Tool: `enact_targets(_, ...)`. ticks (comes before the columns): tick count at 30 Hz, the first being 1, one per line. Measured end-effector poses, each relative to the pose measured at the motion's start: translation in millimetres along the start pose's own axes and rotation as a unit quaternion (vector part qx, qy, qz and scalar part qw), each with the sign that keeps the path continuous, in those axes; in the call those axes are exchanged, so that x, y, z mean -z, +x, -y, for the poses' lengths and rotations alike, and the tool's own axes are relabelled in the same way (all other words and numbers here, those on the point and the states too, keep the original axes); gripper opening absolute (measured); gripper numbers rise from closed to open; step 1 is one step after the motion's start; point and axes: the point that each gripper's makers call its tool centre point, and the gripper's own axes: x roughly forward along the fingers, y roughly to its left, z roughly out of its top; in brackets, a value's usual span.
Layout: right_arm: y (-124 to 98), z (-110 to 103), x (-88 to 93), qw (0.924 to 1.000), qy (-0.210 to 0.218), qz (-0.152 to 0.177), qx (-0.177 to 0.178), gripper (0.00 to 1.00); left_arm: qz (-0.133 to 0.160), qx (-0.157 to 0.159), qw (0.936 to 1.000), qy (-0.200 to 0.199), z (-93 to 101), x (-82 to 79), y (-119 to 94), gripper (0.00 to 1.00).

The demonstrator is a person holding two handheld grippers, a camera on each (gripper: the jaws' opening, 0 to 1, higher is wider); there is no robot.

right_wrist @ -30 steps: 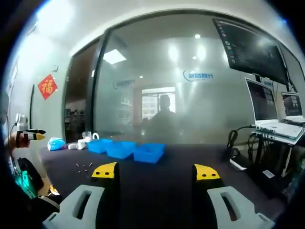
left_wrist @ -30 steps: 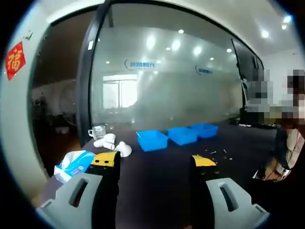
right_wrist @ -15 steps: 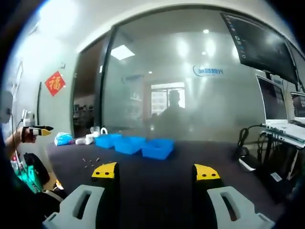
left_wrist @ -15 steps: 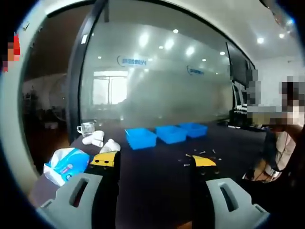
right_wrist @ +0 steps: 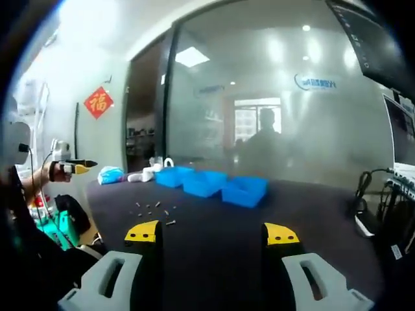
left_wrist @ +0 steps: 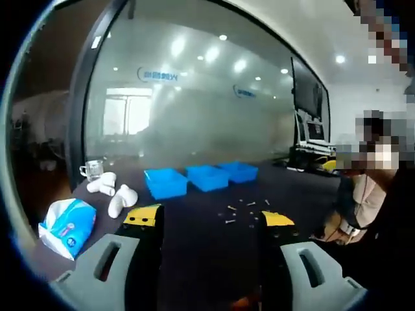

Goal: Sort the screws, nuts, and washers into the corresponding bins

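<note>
Both grippers hang above the dark table (right_wrist: pixel 214 259), the left gripper (left_wrist: pixel 211 220) and the right gripper (right_wrist: pixel 213 233) each spread wide and carrying nothing. Small screws and nuts (right_wrist: pixel 154 209) lie scattered near three blue bins (right_wrist: pixel 211 184) set in a row.

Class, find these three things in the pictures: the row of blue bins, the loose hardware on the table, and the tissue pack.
blue bins (left_wrist: pixel 207 177), left gripper view, on the middle bin's front wall.
loose hardware (right_wrist: pixel 154 208), right gripper view, on the middle of the scattered pieces.
tissue pack (left_wrist: pixel 67 225), left gripper view, on its blue wrapper.
</note>
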Motion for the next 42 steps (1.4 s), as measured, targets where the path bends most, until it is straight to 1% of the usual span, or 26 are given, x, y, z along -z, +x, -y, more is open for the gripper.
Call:
enact_targets(5, 7, -8, 1.6, 0.9996, -0.012, -0.013, -0.021, 0.57, -0.006, 0.017, 0.9998, 0.004, 6.9, 0.2, 2, 0.56)
enact_targets(8, 11, -12, 2.3, 0.9990, -0.017, -0.022, -0.034, 0.57, -0.009, 0.031, 0.9994, 0.009, 12.8, 1.1, 4, 0.56)
enact_targets(10, 13, -15, 2.0, 0.9986, -0.020, -0.026, -0.042, 0.57, -0.009, 0.048, 0.9987, 0.013, 20.0, 0.9, 5, 0.56)
enact_targets(14, 17, -20, 2.2, 0.9975, -0.029, -0.035, -0.054, 0.57, -0.013, 0.062, 0.9979, 0.015, 26.6, 1.7, 8, 0.56)
enact_targets(20, 22, -26, 3.9, 0.9955, -0.043, -0.047, -0.070, 0.55, -0.022, 0.074, 0.9968, 0.022, 31.5, 4.3, 10, 0.56)
enact_targets(24, 26, -32, 5.2, 0.9937, -0.052, -0.058, -0.081, 0.55, -0.024, 0.082, 0.9962, 0.019, 35.0, 5.0, 11, 0.55)
enact_targets(33, 34, -41, 2.3, 0.9906, -0.065, -0.065, -0.101, 0.54, -0.027, 0.084, 0.9959, 0.022, 39.2, 7.2, 11, 0.55)
enact_targets(37, 38, -46, 2.7, 0.9887, -0.072, -0.071, -0.111, 0.54, -0.034, 0.087, 0.9953, 0.024, 40.5, 11.3, 10, 0.55)
enact_targets(40, 41, -48, 6.3, 0.9867, -0.073, -0.087, -0.117, 0.53, -0.041, 0.094, 0.9944, 0.028, 43.5, 14.9, 9, 0.55)
enact_targets(42, 44, -50, 6.6, 0.9857, -0.075, -0.090, -0.121, 0.52, -0.042, 0.095, 0.9942, 0.026, 44.4, 16.2, 9, 0.55)
